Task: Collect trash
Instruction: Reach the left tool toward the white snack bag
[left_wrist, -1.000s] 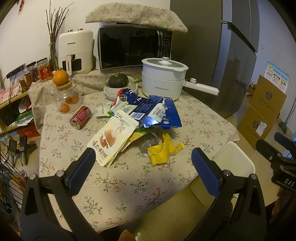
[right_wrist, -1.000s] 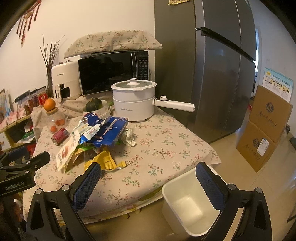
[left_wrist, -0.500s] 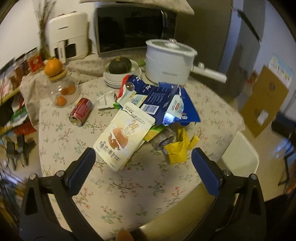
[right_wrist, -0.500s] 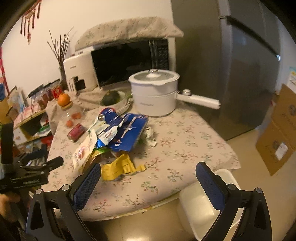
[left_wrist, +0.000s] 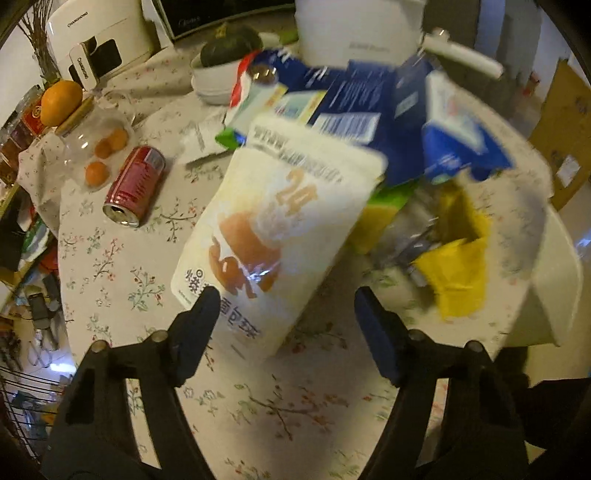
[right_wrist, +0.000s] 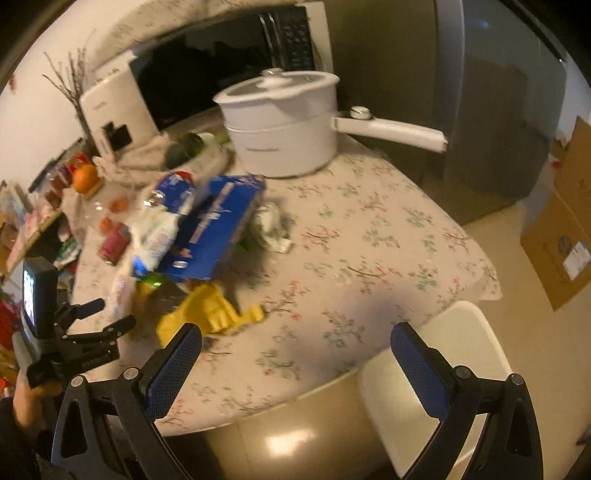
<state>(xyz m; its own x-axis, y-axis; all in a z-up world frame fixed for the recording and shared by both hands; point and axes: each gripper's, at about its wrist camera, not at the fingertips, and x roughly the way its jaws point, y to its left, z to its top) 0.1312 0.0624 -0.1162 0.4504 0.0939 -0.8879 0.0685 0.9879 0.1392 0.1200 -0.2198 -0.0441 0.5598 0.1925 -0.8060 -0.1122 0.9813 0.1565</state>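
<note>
A pile of trash lies on the flowered tablecloth (left_wrist: 122, 258): a white snack pouch (left_wrist: 280, 229), blue cartons (left_wrist: 376, 110), a yellow wrapper (left_wrist: 458, 273) and a red can (left_wrist: 135, 184). My left gripper (left_wrist: 286, 325) is open, its fingers straddling the pouch's near end, just above it. My right gripper (right_wrist: 295, 365) is open and empty over the table's front edge, near the yellow wrapper (right_wrist: 210, 314) and blue carton (right_wrist: 218, 229). The left gripper also shows in the right wrist view (right_wrist: 99, 321). A white bin (right_wrist: 443, 373) stands on the floor beside the table.
A white pot with a long handle (right_wrist: 288, 125), a microwave (right_wrist: 229, 70), a bowl with a squash (left_wrist: 225, 55) and a glass jar topped by an orange (left_wrist: 88, 136) stand at the back. A fridge (right_wrist: 498, 92) and cardboard boxes (right_wrist: 569, 229) are to the right.
My left gripper has moved forward and down to the white pouch, and its fingers have narrowed. My right gripper has moved closer to the table and tilted downward.
</note>
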